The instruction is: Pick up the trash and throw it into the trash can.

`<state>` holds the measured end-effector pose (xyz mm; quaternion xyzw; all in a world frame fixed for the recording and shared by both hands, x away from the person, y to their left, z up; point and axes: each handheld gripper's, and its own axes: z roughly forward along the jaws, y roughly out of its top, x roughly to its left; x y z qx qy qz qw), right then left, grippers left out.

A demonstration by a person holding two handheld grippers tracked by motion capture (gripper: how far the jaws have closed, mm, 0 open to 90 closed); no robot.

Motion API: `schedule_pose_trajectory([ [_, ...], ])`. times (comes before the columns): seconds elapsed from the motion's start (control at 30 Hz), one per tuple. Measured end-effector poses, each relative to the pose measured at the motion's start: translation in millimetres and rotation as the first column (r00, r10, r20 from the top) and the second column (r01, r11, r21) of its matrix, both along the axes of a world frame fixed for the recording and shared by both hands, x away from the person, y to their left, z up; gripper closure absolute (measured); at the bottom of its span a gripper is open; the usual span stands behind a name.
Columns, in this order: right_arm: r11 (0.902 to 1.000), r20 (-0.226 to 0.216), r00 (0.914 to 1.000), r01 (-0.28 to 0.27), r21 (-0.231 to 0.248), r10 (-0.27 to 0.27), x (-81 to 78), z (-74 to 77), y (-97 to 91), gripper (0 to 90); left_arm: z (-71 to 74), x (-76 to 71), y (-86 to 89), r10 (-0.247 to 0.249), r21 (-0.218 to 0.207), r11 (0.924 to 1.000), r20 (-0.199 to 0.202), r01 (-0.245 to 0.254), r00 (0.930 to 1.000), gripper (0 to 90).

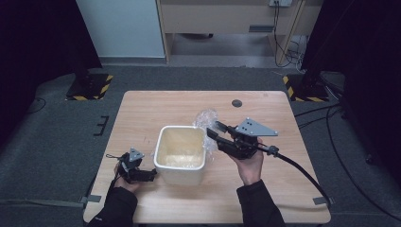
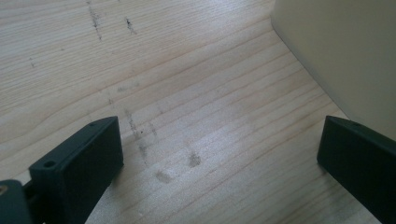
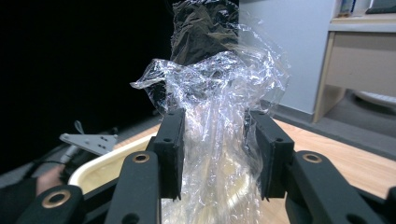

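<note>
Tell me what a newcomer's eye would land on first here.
The crumpled clear plastic film between the right tongs stands out first, raised above the far right rim of the cream square tub. The tub sits mid-table on the wooden table. The left tongs rest open on the wood beside the tub's left wall.

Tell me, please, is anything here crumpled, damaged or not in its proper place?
Yes. The clear plastic film is crumpled and bunched between the jaws of the right gripper, rising beside the white bin instead of lining it smoothly.
</note>
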<state>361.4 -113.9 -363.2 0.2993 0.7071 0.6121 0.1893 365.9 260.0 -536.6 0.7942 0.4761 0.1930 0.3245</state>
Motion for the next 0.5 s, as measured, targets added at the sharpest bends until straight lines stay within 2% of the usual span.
schedule_pose_trajectory([
  [0.13,0.9999,0.004,0.9999,-0.017,0.002,0.017,2.3,0.1,10.7,59.7,0.0,0.0,0.0,0.0,0.0,1.0,0.0,0.0,1.0,0.0],
  [0.27,0.9996,0.01,0.9998,-0.019,-0.019,0.019,4.2,0.1,18.4,59.6,0.0,0.0,0.0,0.0,0.0,1.0,0.0,0.0,1.0,0.0],
  [0.5,0.9997,0.0,0.9997,-0.023,-0.003,0.023,9.6,-2.7,26.0,59.7,0.0,0.0,0.0,0.0,0.0,1.0,0.0,0.0,1.0,0.0],
])
